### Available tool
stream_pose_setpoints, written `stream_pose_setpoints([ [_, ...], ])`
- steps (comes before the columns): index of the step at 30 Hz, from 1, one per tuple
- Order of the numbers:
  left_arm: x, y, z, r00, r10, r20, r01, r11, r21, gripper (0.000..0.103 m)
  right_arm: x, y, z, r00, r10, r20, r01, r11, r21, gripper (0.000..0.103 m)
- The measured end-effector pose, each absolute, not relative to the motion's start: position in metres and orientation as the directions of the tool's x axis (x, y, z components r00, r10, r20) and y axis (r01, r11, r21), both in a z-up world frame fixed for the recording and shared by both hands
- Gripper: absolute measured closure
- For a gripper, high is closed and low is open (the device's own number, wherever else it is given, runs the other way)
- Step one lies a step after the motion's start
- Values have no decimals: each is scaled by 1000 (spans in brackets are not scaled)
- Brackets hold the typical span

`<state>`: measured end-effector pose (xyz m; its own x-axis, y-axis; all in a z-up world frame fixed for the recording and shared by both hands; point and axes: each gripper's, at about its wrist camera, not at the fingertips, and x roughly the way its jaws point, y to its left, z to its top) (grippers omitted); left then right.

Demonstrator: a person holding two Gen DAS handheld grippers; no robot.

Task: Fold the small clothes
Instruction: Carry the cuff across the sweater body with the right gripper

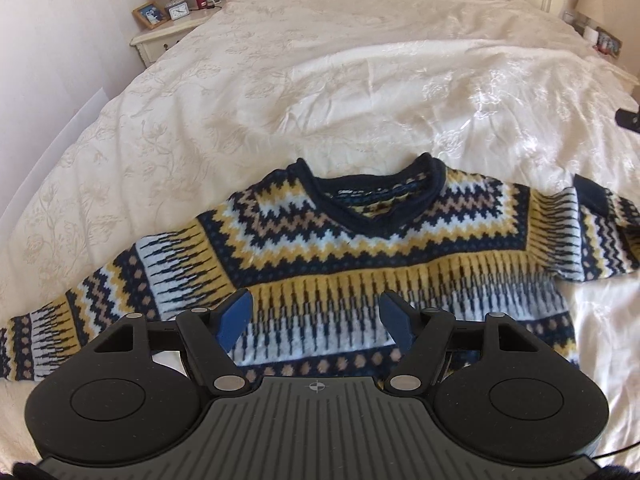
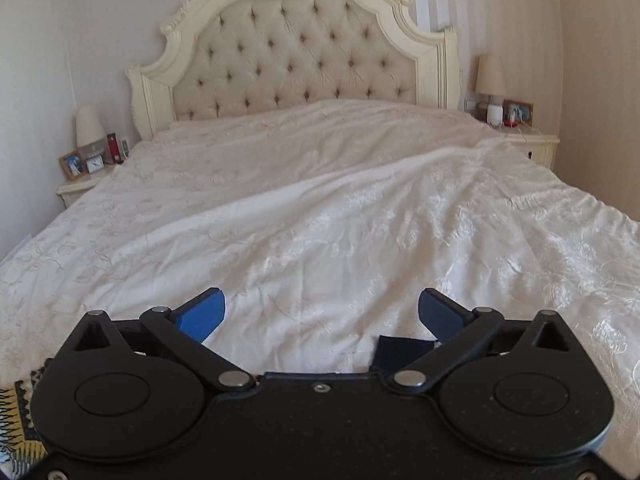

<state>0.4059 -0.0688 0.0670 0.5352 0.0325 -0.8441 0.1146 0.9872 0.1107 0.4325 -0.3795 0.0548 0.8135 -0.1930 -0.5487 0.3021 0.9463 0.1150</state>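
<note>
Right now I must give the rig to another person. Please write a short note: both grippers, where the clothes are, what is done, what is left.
Left gripper: jaws open, empty, over the sweater's lower front.
Right gripper: jaws open, empty, pointing at bare bedspread; a dark cuff lies just below it.
Sweater: flat on the bed, front up, neck toward the headboard, sleeves spread out to both sides.
Done: laid out only. No fold is visible.
Left: fold sleeves in, then the body.

One patterned sweater (image 1: 320, 264) on one bed (image 2: 320, 208); two nightstands (image 2: 80, 190), two lamps (image 2: 90, 126), two grippers (image 1: 316, 320), each spread wide.
</note>
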Motion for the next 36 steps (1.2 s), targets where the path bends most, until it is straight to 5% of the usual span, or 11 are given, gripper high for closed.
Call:
stream_pose_setpoints([
  [3,419,-84,61,507,18,-862,127,987,96,34,461,-394,26,752,-200,-628,313,947,73,2],
  [5,425,-93,55,482,25,-876,126,987,97,34,479,-398,6,709,-199,-676,301,953,35,23],
  [7,430,-98,47,450,25,-893,129,987,92,34,494,-402,-15,655,-197,-730,300,954,12,33],
  [16,433,-104,19,354,54,-934,154,981,115,34,520,-399,-80,495,-246,-833,248,959,-136,38],
  [18,435,-103,17,344,57,-937,151,982,116,34,516,-402,-83,497,-264,-827,240,957,-161,50],
  [20,436,-101,16,340,56,-939,146,983,111,34,511,-409,-81,496,-273,-824,251,954,-165,86],
  [36,413,-62,38,401,29,-916,83,994,68,34,448,-397,66,727,-41,-685,224,958,181,88],
])
